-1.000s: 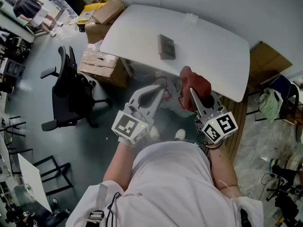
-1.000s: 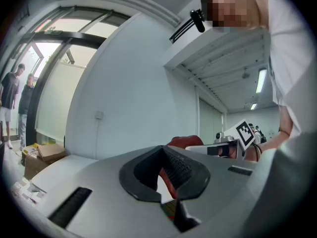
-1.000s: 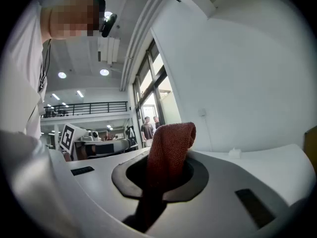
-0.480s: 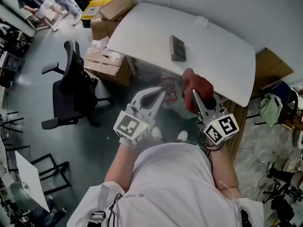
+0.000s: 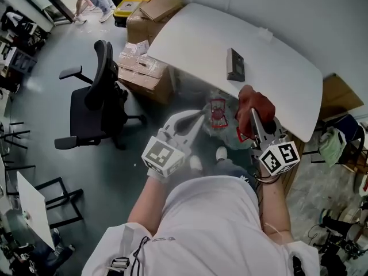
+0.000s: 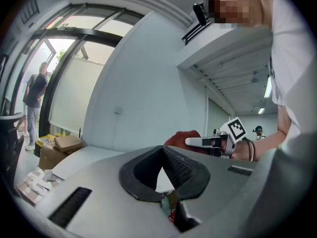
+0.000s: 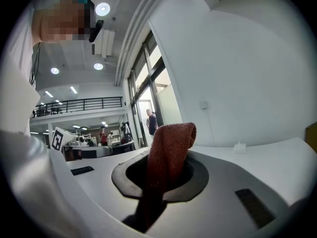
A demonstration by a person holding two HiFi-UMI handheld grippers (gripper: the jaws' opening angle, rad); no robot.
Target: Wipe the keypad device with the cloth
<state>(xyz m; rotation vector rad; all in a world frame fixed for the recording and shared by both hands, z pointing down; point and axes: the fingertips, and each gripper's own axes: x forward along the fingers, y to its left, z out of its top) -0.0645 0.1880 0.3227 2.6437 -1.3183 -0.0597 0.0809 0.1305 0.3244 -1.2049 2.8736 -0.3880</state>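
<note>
Keypad device, dark grey, flat, rectangular (image 5: 235, 64): lies on white round-cornered table (image 5: 190, 39), untouched. Right gripper (image 5: 253, 115) clamped on rust-red woven cloth (image 5: 256, 101), fold standing up past jaws. Left gripper (image 5: 200, 115) closed, nothing between jaws. Since a second ago: both grippers carried toward table, and cloth now nearer device in head view but still apart. Approach under way; wiping not begun; cloth must next come down onto device.
</note>
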